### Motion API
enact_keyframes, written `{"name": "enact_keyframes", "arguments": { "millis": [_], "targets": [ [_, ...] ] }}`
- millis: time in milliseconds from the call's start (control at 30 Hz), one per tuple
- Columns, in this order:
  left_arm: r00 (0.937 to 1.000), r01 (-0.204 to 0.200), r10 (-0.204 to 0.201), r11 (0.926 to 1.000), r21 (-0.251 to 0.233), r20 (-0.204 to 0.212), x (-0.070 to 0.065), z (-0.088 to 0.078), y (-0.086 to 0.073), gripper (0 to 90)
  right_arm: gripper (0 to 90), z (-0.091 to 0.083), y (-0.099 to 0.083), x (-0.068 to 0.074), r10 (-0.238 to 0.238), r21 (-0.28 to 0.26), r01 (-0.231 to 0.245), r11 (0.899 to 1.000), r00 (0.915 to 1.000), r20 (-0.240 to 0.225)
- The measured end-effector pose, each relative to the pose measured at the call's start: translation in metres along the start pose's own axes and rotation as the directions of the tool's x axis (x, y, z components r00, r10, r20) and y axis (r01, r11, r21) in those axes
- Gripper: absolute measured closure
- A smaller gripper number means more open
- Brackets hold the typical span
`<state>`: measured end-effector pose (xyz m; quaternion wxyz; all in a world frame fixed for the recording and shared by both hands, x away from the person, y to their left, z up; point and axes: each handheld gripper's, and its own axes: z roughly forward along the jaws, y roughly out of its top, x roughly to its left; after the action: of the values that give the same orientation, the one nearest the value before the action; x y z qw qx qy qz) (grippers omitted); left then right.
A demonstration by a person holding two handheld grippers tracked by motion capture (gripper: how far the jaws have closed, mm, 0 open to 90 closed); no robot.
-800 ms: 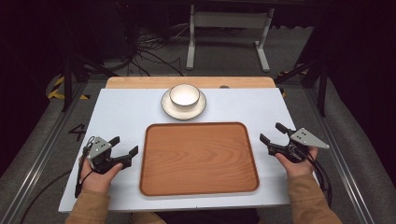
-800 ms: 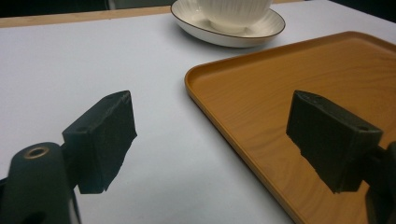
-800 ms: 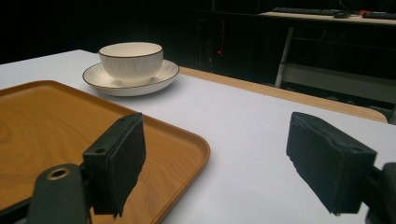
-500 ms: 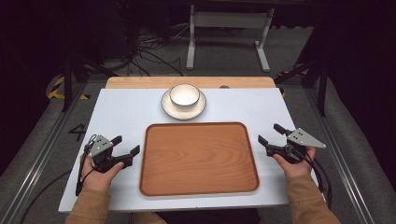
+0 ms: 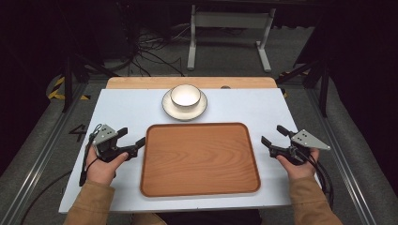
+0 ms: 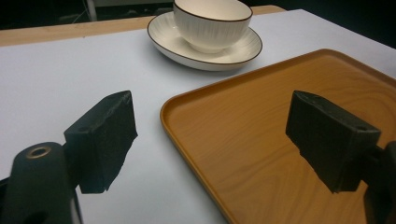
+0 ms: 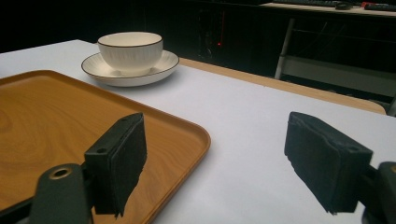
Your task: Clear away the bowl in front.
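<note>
The tray (image 5: 199,159) is warm orange-brown with a wavy wood grain; the bowl (image 5: 185,96) is cream-white with fine vertical ribbing and a thin dark brown rim line; the saucer (image 5: 168,105) under it matches, cream with radiating ribs and a dark edge; the surface (image 5: 126,112) is pale bluish white, with a light wooden strip along its far edge; each tool, left (image 5: 133,140) and right (image 5: 274,137), is matte black with a grey plate.

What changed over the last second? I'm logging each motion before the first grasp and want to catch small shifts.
The left gripper has edged slightly toward the tray's left edge, and the right gripper slightly toward its right edge. Both jaws stand open and hold nothing. The tray, bowl and saucer lie as before.
</note>
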<state>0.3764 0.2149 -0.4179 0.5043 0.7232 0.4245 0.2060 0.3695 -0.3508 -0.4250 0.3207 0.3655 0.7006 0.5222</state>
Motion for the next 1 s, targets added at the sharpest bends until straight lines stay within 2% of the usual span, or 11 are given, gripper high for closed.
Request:
{"name": "enact_keyframes", "arguments": {
  "millis": [100,300,400,433,500,567,700,867,933,1000],
  "targets": [
    [1.0,0.0,0.0,1.0,-0.005,-0.008,0.003,0.006,0.007,17.1,20.8,0.0,-0.001,-0.001,0.005,0.007,-0.005,1.0,1.0,-0.002],
    [0.9998,-0.005,0.005,0.9999,-0.011,0.017,0.004,0.016,0.023,16.3,20.8,0.001,-0.003,-0.001,0.005,0.013,-0.005,1.0,1.0,0.0],
    [0.9999,-0.008,0.008,0.9998,-0.019,0.014,0.004,0.019,0.027,16.6,20.8,0.001,-0.003,-0.001,0.006,0.016,-0.006,1.0,1.0,0.0],
    [0.9995,-0.003,0.003,0.9999,-0.014,0.031,0.005,0.022,0.032,16.6,20.8,0.001,-0.003,-0.001,0.008,0.019,-0.008,1.0,1.0,-0.001],
    [0.9997,0.002,-0.001,0.9999,-0.017,0.026,0.005,0.024,0.036,17.0,20.8,0.001,-0.004,-0.001,0.008,0.021,-0.008,1.0,1.0,0.0],
    [0.9993,-0.009,0.009,0.9997,-0.023,0.037,0.004,0.027,0.043,17.2,20.8,0.001,-0.004,-0.002,0.009,0.019,-0.009,1.0,1.0,-0.001],
    [0.9988,-0.033,0.034,0.999,-0.029,0.035,0.002,0.031,0.052,17.7,20.8,0.001,-0.005,-0.003,0.009,0.021,-0.009,1.0,1.0,0.001],
    [0.9979,-0.051,0.052,0.9986,-0.012,0.038,-0.002,0.042,0.068,19.6,20.9,0.001,-0.006,-0.003,0.016,0.024,-0.016,1.0,0.9999,-0.001],
    [0.9964,-0.076,0.076,0.9971,-0.008,0.037,-0.005,0.047,0.073,19.7,20.9,0.001,-0.006,-0.003,0.016,0.02,-0.016,1.0,0.9999,0.0],
    [0.9957,-0.082,0.082,0.9966,-0.011,0.042,-0.006,0.05,0.077,20.0,20.9,0.001,-0.007,-0.004,0.022,0.02,-0.022,1.0,0.9998,0.001]
  ]
}}
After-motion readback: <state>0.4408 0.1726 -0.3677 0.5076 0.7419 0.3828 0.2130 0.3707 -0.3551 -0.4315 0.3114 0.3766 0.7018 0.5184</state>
